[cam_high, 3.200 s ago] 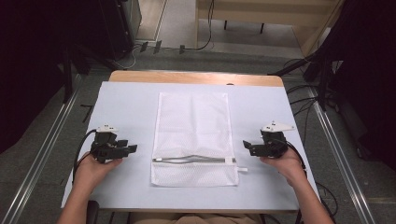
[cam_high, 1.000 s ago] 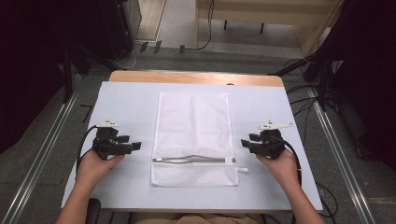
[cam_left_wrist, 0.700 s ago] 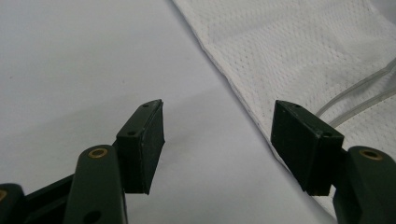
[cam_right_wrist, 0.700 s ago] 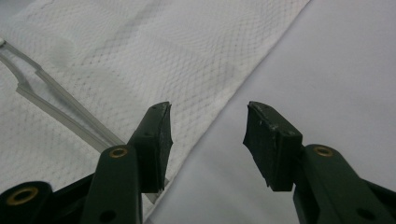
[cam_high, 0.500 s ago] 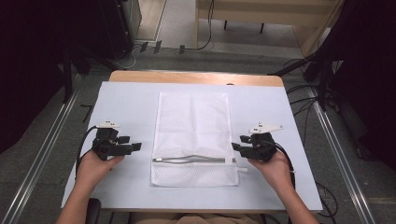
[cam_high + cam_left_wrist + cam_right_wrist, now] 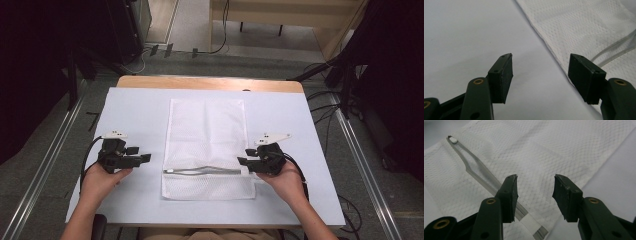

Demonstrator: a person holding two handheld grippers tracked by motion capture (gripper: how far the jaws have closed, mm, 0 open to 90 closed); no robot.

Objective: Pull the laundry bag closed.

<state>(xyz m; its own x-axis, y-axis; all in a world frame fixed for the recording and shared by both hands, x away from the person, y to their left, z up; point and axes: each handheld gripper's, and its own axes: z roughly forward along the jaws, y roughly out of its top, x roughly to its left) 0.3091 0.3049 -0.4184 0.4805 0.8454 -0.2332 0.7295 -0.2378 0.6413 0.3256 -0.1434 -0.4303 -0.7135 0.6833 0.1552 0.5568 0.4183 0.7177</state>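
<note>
A white mesh laundry bag point(image 6: 207, 130) lies flat in the middle of the white table point(image 6: 135, 110), with its zipper point(image 6: 205, 171) running across near the front end. My left gripper point(image 6: 145, 159) rests on the table left of the bag, its tips a short way from the bag's left edge. In the left gripper view it point(image 6: 540, 67) stands open over bare table beside the mesh point(image 6: 584, 27); its jaws have just been closing a little with nothing between them. My right gripper point(image 6: 242, 162) is at the bag's right edge by the zipper's end. It point(image 6: 535, 186) is open above the mesh point(image 6: 544, 150), with the zipper point(image 6: 479, 170) under its left jaw.
The table's wooden far edge point(image 6: 210, 82) shows beyond the white cover. Metal rails point(image 6: 45, 165) run along the floor on both sides, with cables point(image 6: 220, 35) and dark equipment behind. Bare table lies on either side of the bag.
My right gripper has moved left, from off the bag's right side to its right edge at the zipper's end. The left hand has stayed put.
</note>
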